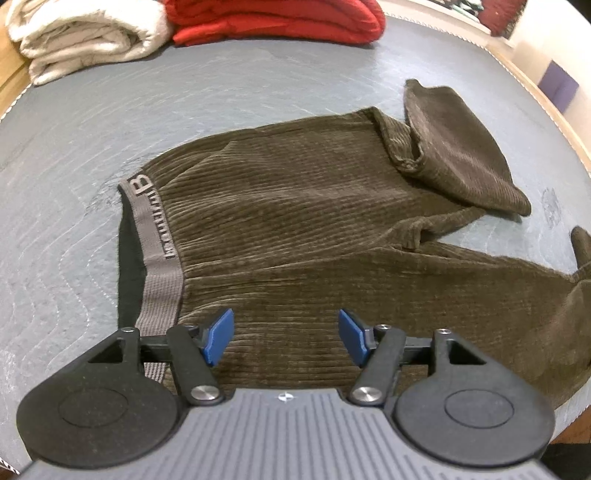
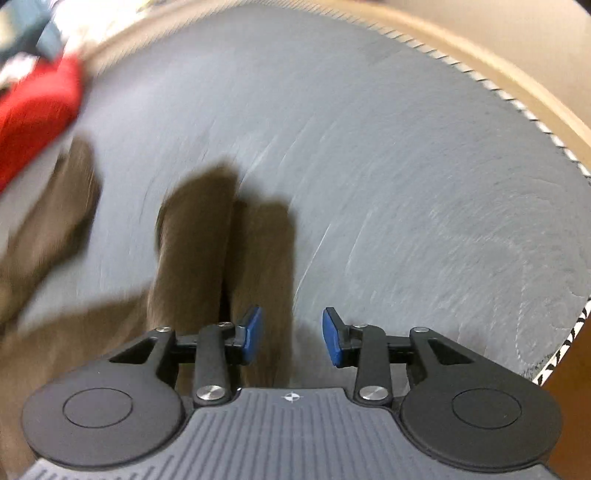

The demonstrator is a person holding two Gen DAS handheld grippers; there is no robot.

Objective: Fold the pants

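Brown corduroy pants lie on a grey quilted mat, the grey waistband at the left, one leg folded back on itself at the upper right. My left gripper is open and empty, hovering over the near hip part of the pants. In the blurred right wrist view, my right gripper is open and empty just above the end of a pant leg, which lies doubled on the mat.
A folded cream towel and folded red garment lie at the mat's far edge. The red garment also shows in the right wrist view. The table's wooden rim curves around the right side.
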